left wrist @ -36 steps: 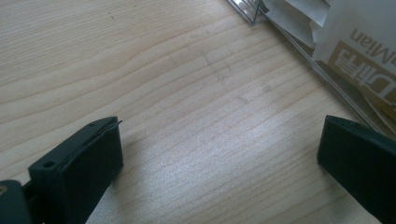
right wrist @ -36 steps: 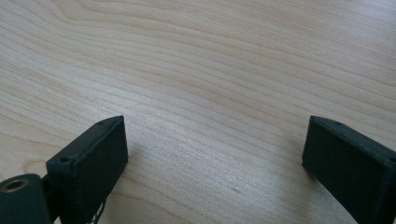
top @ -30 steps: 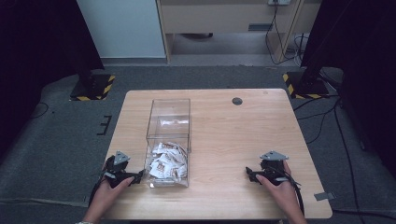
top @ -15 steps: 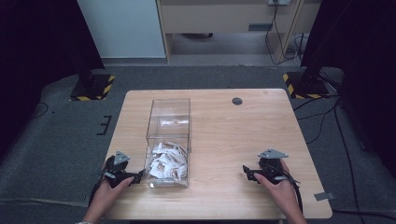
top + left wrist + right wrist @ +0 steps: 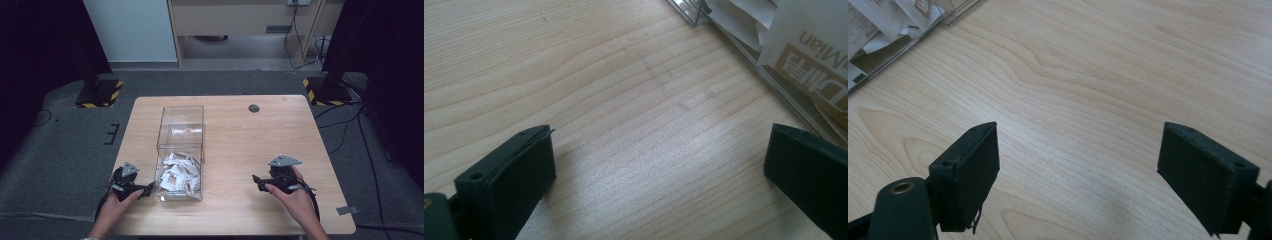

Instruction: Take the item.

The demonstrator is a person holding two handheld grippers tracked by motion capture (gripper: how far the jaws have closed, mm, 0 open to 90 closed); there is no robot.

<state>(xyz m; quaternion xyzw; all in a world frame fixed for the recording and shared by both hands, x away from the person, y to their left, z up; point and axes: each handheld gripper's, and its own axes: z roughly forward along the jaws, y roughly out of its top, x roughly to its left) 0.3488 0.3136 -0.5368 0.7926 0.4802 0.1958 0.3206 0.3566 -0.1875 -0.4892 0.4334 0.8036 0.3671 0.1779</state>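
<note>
A clear plastic box (image 5: pixel 180 131) stands on the wooden table (image 5: pixel 240 140), left of centre. Several white and tan paper packets (image 5: pixel 177 172) fill its near half. My left gripper (image 5: pixel 146 189) rests on the table just left of the box's near corner, jaws wide open and empty. In the left gripper view, the box wall (image 5: pixel 774 87) and a printed packet (image 5: pixel 809 47) show at the upper right. My right gripper (image 5: pixel 257 181) sits near the front right of the table, open and empty, pointing left toward the box. The box corner (image 5: pixel 950 15) shows at the upper left of the right gripper view.
A small dark round hole (image 5: pixel 254 108) sits in the table near its far edge. Bare wood stretches between the box and the right gripper. Beyond the table are grey carpet, two yellow-and-black striped stand bases (image 5: pixel 100 93) (image 5: pixel 326 91), and cables (image 5: pixel 350 125).
The right gripper has shifted slightly left and toward the person. The left gripper and the box have not moved.
</note>
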